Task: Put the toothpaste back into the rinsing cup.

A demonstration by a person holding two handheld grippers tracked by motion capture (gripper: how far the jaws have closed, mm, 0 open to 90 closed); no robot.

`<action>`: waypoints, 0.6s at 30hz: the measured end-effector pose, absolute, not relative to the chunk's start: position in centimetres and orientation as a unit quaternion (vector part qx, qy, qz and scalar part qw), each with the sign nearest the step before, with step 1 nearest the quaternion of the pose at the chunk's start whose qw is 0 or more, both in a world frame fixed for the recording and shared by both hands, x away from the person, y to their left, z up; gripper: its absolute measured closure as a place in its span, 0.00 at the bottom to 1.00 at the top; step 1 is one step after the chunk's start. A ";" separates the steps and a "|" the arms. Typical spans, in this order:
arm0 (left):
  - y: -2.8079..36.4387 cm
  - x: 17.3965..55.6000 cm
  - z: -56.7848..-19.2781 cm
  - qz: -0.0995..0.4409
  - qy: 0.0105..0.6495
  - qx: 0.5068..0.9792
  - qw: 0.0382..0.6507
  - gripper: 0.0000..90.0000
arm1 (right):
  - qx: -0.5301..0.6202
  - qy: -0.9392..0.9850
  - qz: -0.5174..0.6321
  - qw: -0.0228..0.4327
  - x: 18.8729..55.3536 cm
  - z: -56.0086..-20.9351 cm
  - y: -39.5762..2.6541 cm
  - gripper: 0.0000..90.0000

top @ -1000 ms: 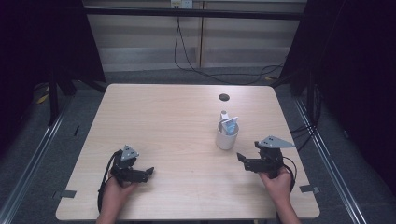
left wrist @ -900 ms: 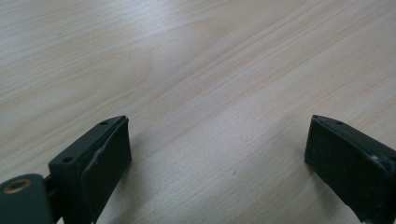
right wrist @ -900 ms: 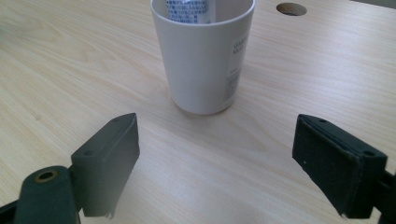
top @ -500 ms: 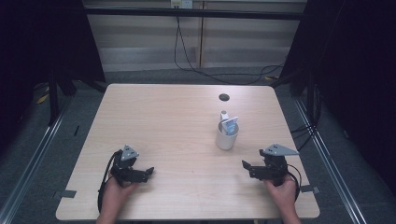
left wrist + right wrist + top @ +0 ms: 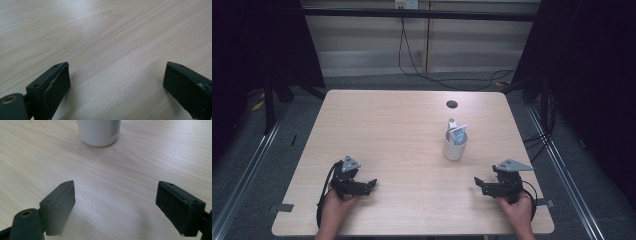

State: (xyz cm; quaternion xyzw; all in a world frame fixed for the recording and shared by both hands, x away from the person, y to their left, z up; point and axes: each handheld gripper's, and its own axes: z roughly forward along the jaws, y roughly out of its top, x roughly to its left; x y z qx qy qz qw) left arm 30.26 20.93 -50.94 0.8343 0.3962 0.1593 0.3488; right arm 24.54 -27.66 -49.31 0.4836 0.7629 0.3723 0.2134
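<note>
A white cup (image 5: 455, 145) stands on the wooden table (image 5: 402, 130), right of centre, with a white and blue item (image 5: 458, 133) sticking out of its top. Its lower part (image 5: 99, 131) also appears at the top of the right gripper view. My right gripper (image 5: 479, 184) rests low near the table's front right, jaws wide apart and empty (image 5: 115, 207), a short way from the cup. My left gripper (image 5: 371, 184) sits at the front left, open, with bare wood between its jaws (image 5: 116, 85).
A small dark round hole (image 5: 452, 104) lies in the table behind the cup. Metal rails run along the floor on both sides of the table. Cables hang at the back wall.
My right gripper has drawn back toward the front edge and lowered, away from the cup. The left gripper has stayed put.
</note>
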 end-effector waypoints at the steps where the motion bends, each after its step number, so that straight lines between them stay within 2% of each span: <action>1: 20.9 30.3 -50.9 0.159 0.396 0.834 0.349 0.08 | 0.482 0.763 0.373 0.215 24.5 -49.4 -27.7 0.17; 18: 20.9 30.3 -50.9 0.161 0.395 0.835 0.348 0.08 | 0.492 0.770 0.348 0.211 24.0 -50.7 -28.8 0.17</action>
